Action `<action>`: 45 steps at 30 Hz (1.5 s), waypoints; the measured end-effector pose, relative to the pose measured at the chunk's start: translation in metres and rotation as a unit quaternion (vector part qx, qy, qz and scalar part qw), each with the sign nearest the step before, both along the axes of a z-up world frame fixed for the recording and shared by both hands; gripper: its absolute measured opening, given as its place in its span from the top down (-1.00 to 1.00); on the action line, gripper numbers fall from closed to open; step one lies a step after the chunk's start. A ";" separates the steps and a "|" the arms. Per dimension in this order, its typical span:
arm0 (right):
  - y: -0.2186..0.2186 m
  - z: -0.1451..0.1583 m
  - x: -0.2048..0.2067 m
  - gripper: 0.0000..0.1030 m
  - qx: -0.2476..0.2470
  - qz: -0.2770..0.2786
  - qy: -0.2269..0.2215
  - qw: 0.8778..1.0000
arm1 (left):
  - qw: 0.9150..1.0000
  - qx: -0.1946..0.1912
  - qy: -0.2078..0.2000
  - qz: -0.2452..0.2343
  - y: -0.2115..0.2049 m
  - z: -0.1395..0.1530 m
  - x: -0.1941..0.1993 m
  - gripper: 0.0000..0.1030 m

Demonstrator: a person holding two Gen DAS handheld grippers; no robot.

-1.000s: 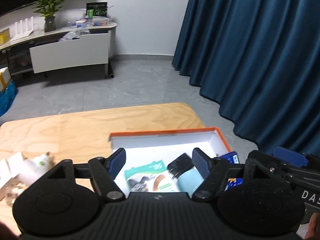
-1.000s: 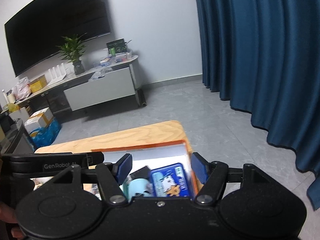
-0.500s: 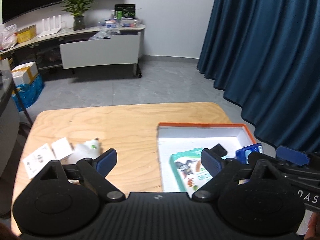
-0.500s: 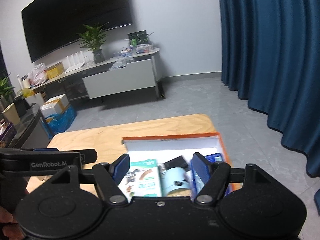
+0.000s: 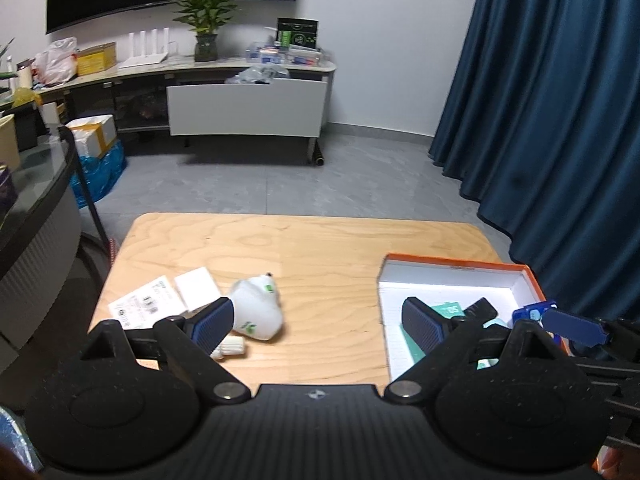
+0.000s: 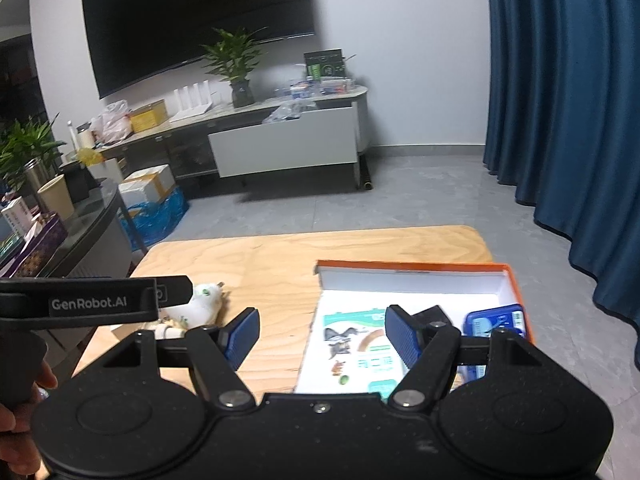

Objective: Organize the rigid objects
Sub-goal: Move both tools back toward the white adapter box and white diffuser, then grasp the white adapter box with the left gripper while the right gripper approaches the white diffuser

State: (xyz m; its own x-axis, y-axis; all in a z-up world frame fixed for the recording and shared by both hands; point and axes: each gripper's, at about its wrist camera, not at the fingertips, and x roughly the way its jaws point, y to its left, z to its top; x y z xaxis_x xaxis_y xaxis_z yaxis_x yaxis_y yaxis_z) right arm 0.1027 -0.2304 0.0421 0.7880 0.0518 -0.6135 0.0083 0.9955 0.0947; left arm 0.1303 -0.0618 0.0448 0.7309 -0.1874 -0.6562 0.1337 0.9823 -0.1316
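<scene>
Both tools are seen held above the near edge of the wooden desk (image 5: 320,248); the left tool (image 5: 316,322) has its blue pads spread wide with nothing gripped between them, only bare desk showing in the gap; same story for the right tool (image 6: 322,334), pads wide apart and nothing pinched.

Just past the left tool's left pad, a white bottle (image 5: 258,312) with little green marks is lying on its side, its cap end tucked down by that pad; further left of it, a small white box (image 5: 198,288) and a flat printed card (image 5: 146,306) are laid side by side on the desk, touching or nearly so.

Behind the left tool's right pad, a white box with an orange rim (image 5: 452,262) is parked on the desk; inside it a green pack (image 6: 360,348) with animal pictures is lying flat, seen between the right tool's pads and partly covered by its right pad; a black item (image 5: 482,308) is poking up behind that pad, can't really be told what it is; a blue case (image 6: 494,322) is leaned at the box's right side, beyond the right tool's right pad.

The left tool's side bar with printed lettering is visible at the left in the right wrist view, with a bit of a hand (image 6: 16,420) at the bottom left corner.
</scene>
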 end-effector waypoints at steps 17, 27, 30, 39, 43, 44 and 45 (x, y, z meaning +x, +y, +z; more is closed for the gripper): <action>0.061 -0.017 0.017 -0.60 -0.009 0.062 0.025 0.998 | 0.997 -0.016 0.030 0.068 0.069 -0.022 -0.008 -0.81; 0.069 -0.034 0.024 -0.60 -0.007 0.070 0.040 0.997 | 0.990 -0.016 0.065 0.126 0.113 -0.056 0.003 -0.81; 0.068 -0.039 0.026 -0.60 -0.003 0.072 0.046 0.996 | 0.987 -0.021 0.075 0.144 0.124 -0.064 0.010 -0.83; 0.068 -0.055 0.033 -0.60 0.003 0.073 0.060 0.996 | 0.984 -0.005 0.069 0.165 0.144 -0.078 0.037 -0.88; 0.068 -0.060 0.036 -0.60 0.004 0.074 0.066 0.995 | 0.991 0.023 0.070 0.116 0.154 -0.087 0.059 -0.89; 0.069 -0.060 0.036 -0.60 0.003 0.074 0.066 0.995 | 0.993 0.032 0.066 0.098 0.156 -0.088 0.063 -0.89; 0.068 -0.060 0.036 -0.60 0.003 0.073 0.066 0.995 | 0.995 0.035 0.062 0.073 0.157 -0.088 0.066 -0.89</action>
State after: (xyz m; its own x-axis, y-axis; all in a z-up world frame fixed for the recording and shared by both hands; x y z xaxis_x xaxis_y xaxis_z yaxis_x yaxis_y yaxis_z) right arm 0.1384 -0.1620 -0.0178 0.6840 0.1629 -0.7110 -0.1226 0.9866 0.1081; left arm 0.1960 0.0955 -0.0434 0.6601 -0.0349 -0.7504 -0.0249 0.9974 -0.0682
